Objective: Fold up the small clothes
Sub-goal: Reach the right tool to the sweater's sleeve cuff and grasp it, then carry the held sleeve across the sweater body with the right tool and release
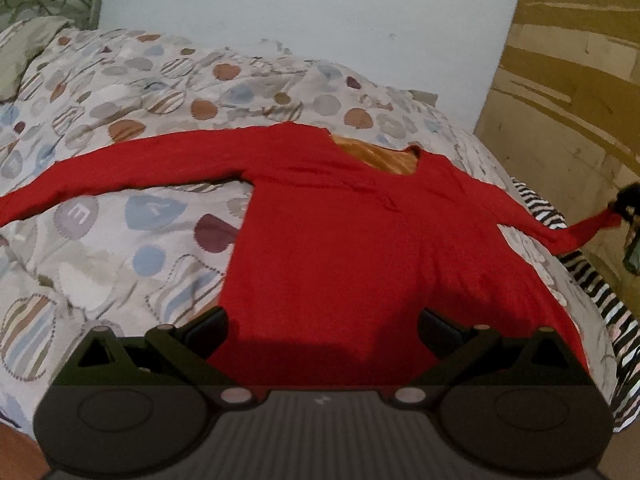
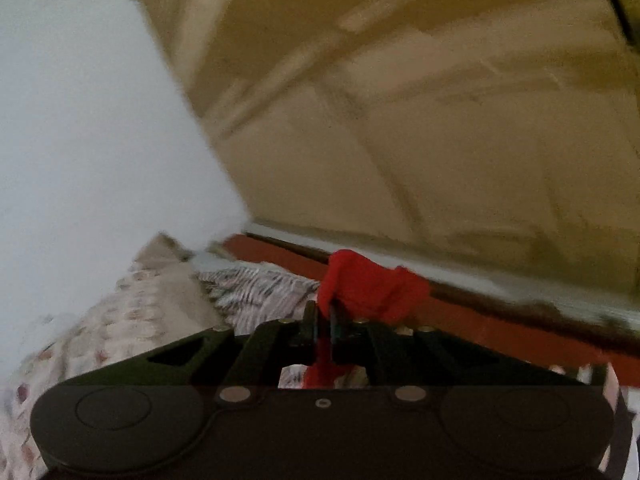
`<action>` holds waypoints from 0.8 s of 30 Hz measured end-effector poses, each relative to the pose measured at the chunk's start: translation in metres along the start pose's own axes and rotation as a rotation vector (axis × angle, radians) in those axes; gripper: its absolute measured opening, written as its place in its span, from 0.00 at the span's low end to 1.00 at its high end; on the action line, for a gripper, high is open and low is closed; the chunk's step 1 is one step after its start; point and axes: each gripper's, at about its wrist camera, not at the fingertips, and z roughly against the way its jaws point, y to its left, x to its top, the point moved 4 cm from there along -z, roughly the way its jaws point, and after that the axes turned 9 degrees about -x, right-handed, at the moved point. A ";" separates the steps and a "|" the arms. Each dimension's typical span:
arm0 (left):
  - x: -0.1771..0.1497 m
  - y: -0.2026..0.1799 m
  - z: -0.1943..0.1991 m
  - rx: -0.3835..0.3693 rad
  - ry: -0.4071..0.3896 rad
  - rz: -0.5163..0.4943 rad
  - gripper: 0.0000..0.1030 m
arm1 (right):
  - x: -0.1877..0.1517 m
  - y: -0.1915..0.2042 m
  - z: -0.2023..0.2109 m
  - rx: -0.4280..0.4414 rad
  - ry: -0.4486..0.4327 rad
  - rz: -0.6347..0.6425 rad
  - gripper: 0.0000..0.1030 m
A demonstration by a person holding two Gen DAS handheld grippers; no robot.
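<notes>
Red sweater [image 1: 340, 240] lies spread front-up on a bed, over a patterned quilt [image 1: 120, 240] printed with round blue, brown and striped patches. Its body runs toward the left wrist camera, one sleeve stretched flat far out to the left, the neckline showing an orange-brown lining. The other sleeve [image 1: 576, 232] reaches to the right past a black-and-white striped cloth [image 1: 600, 300] at the bed's edge, and its cuff is lifted off the bed.

The left claw [image 1: 322, 328] has its fingers wide apart above the sweater's hem, one finger [image 1: 206, 330] at the hem's left edge over the quilt, the other over red fabric; whether they touch the cloth cannot be told.

The right claw [image 2: 323, 326] is clamped on the sleeve's cuff [image 2: 372, 284]: its fingers are together, with red fabric bunched beyond the tips and a strip hanging behind them. That view is blurred; beyond it are a pale wall and a tan wall [image 2: 400, 120].
</notes>
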 end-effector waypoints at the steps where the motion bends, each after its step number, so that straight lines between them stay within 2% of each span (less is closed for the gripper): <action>1: 0.000 0.002 0.003 0.003 -0.008 0.004 1.00 | 0.004 0.017 0.011 0.032 -0.016 0.033 0.04; 7: 0.007 0.016 0.027 0.038 -0.070 0.036 1.00 | 0.003 0.111 0.074 0.212 -0.095 0.249 0.04; 12: 0.011 0.026 0.046 0.068 -0.120 0.058 1.00 | -0.028 0.186 0.115 0.326 -0.097 0.418 0.04; 18: 0.008 0.042 0.057 0.099 -0.133 0.082 1.00 | -0.098 0.255 0.162 0.498 -0.014 0.528 0.04; 24: 0.000 0.059 0.059 0.124 -0.122 0.115 1.00 | -0.188 0.288 0.224 0.670 0.063 0.699 0.04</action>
